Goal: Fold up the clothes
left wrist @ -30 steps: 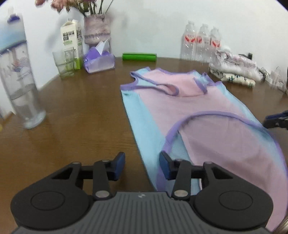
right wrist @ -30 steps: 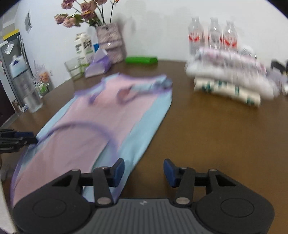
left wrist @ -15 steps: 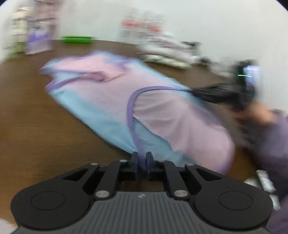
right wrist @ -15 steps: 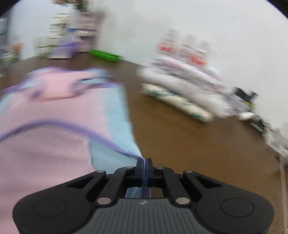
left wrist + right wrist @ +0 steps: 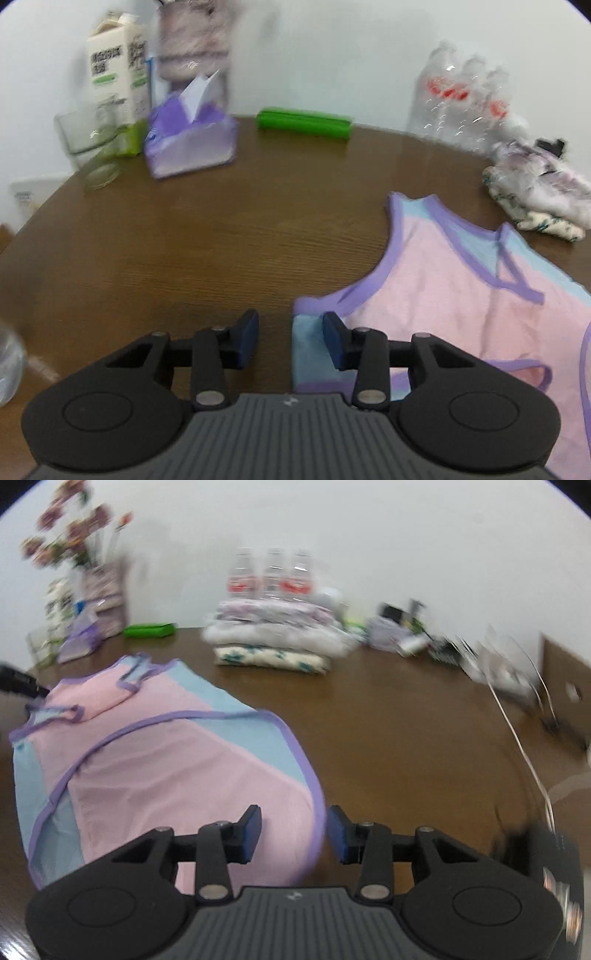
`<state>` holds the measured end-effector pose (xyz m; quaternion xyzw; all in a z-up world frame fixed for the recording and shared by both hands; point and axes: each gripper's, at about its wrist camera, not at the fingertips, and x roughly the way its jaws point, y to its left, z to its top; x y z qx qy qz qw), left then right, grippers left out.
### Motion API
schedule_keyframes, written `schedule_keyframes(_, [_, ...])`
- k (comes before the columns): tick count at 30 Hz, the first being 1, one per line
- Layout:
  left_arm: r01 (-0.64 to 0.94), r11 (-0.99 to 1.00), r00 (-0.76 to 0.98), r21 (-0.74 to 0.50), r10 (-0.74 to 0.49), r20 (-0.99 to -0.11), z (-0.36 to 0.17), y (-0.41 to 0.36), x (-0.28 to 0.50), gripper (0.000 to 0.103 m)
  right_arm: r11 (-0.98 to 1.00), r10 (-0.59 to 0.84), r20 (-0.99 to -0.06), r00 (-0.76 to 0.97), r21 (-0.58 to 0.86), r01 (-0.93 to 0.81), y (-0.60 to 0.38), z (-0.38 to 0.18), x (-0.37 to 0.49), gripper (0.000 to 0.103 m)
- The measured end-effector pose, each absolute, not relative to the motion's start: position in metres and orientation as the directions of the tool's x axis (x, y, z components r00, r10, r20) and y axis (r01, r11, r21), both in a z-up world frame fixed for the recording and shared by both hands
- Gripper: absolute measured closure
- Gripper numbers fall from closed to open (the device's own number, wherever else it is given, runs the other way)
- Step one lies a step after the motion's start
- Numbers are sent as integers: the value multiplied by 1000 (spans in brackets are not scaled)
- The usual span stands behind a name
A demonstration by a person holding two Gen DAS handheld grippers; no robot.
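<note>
- Left gripper (image 5: 290,338): fingers (image 5: 246,339) spread wide, holding nothing, right at the corner of the top (image 5: 458,291).
- Right finger of that gripper over the blue corner flap; cannot tell if touching.
- Right gripper (image 5: 293,829): fingers (image 5: 250,829) spread too, holding nothing, low over the near rounded edge of the top.
- Purple trim of that edge sitting in the gap between the right fingers, not pinched.
- Top lying flat on the table (image 5: 229,229), pink in the middle, blue at the sides, purple at the edges.
- In the right view, bottom half laid up over the upper half, hem curving across the pink part.
- Straps and neck poking out past the hem, on the far side.
- Looks like one fold done: bottom brought up, top now about half as long.
- Likely left to do: fold once more, or tuck in the sides, then smooth it.
- After that, likely off to the pile (image 5: 273,642) of folded clothes, well apart at the back.
- Further out: tissue box (image 5: 190,144), glass (image 5: 92,144), carton (image 5: 118,77), green box (image 5: 304,122), bottles (image 5: 273,576) by the wall.
- Both views a bit blurry, so small wrinkles too hard to tell.
</note>
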<state>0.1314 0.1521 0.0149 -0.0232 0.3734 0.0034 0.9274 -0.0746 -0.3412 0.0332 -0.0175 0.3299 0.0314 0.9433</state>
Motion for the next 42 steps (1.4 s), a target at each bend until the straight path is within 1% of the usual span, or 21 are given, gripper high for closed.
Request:
schedule_keyframes(1, [-12,1000,728,-29,-11,-686,14,149,131,94,999,47,-633,773,9,-53,-345,30,-76,66])
schedule_keyframes(2, [-3,1000,734,-18,-10,-679,13,145,129,98,999,49,-642,765,18,-48,-346,26,-74,66])
schedule_keyframes(4, [-12,1000,747,-2,8,-664,11,138,120,99,998,60,-652,756,22,-60,-344,20,-71,87])
schedule_keyframes(6, [-48,999,754,16,47,-656,9,133,104,99,996,77,-653,753,16,-88,-341,18,-67,101])
schedule_keyframes(10, [-187,982,733,12,148,-664,11,130,68,99,988,31,-663,748,-90,-122,-336,20,-48,102])
schedule_keyframes(14, [-272,962,708,-12,191,-680,18,115,-1,99,972,-105,-659,745,-227,-64,-354,19,4,102])
schedule_keyframes(16, [-322,946,719,-40,217,-660,17,109,-39,96,960,-170,-651,740,-279,-25,-359,20,26,99])
schedule_keyframes(18, [-375,925,730,-60,255,-634,17,102,-77,94,964,-132,-629,766,-260,-47,-354,37,22,94])
schedule_keyframes(20, [-424,905,764,-21,345,-545,26,100,-105,82,968,45,-579,814,-177,-180,-340,54,-3,93])
schedule_keyframes(22, [-316,948,837,-32,263,-480,40,93,-117,82,934,252,-582,773,-64,-352,-326,56,-29,94])
schedule_keyframes(24, [-73,996,884,-50,42,-465,46,74,-115,81,867,424,-585,691,43,-496,-312,51,-55,94])
schedule_keyframes(26, [150,987,858,-54,-157,-489,44,52,-108,80,841,453,-616,645,55,-538,-298,35,-75,94])
schedule_keyframes(28, [290,956,804,-42,-267,-531,35,32,-100,80,845,444,-625,642,54,-533,-297,22,-89,94])
schedule_keyframes(29, [337,941,780,-30,-297,-551,30,24,-97,80,851,437,-625,647,55,-522,-298,17,-95,94])
schedule_keyframes(32, [365,931,728,7,-281,-625,17,18,-90,85,871,413,-624,664,59,-488,-308,13,-106,92])
schedule_keyframes(35, [391,920,717,-19,-317,-621,17,25,-102,84,861,433,-596,676,51,-506,-317,20,-116,87])
schedule_keyframes(36, [410,912,725,-22,-341,-599,21,29,-106,82,842,468,-580,667,64,-535,-319,23,-118,82])
schedule_keyframes(37, [431,902,730,-21,-362,-580,24,32,-109,76,823,502,-564,656,76,-563,-321,26,-119,73])
schedule_keyframes(38, [455,891,728,-6,-376,-573,26,31,-111,63,805,525,-556,645,78,-588,-322,27,-119,70])
schedule_keyframes(39, [478,878,726,10,-389,-567,27,30,-112,60,792,531,-562,634,64,-607,-321,27,-116,69])
schedule_keyframes(42, [543,838,694,50,-415,-589,25,27,-112,61,752,548,-581,601,29,-658,-319,25,-109,69])
